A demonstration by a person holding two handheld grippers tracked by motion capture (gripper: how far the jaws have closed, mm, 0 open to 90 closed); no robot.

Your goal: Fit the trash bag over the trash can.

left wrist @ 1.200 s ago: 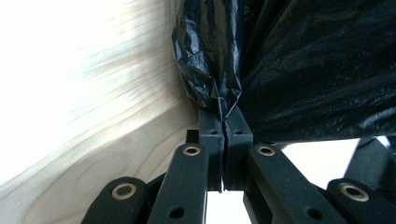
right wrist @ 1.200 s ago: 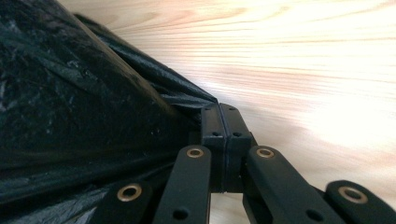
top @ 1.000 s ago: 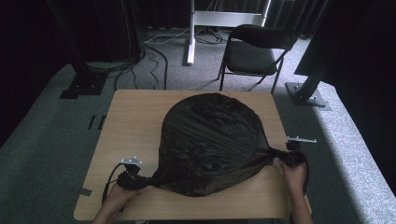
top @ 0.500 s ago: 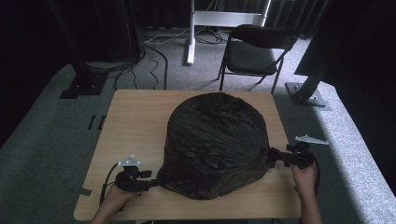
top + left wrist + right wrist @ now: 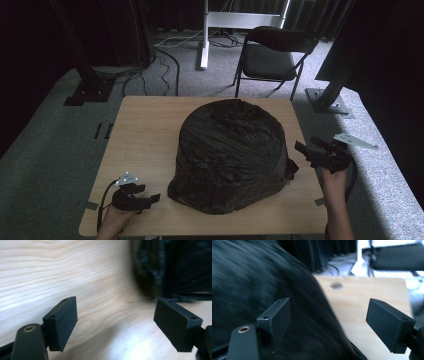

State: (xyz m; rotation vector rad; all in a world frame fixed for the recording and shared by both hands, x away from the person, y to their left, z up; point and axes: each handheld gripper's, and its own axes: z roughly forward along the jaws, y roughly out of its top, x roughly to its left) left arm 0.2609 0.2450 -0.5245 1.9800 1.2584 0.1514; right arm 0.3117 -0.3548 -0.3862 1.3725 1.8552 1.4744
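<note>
A large dome draped in crinkled black plastic sits in the middle of the wooden table. My left gripper lies low on the table near the front left corner, open, just left of the cover's hem. Nothing is between its jaws but bare wood. My right gripper is held above the table's right edge, open, close beside the cover and apart from it. Its left jaw stands in front of the black plastic and its right jaw over the wood.
A dark folding chair stands behind the table. A white stand's leg and cables lie on the grey carpet beyond. Black frame posts stand at both sides. Bare tabletop lies left of the cover.
Both grippers have let go of the cover's hem and drawn back outward, opening. The black cover has settled lower over the dome.
</note>
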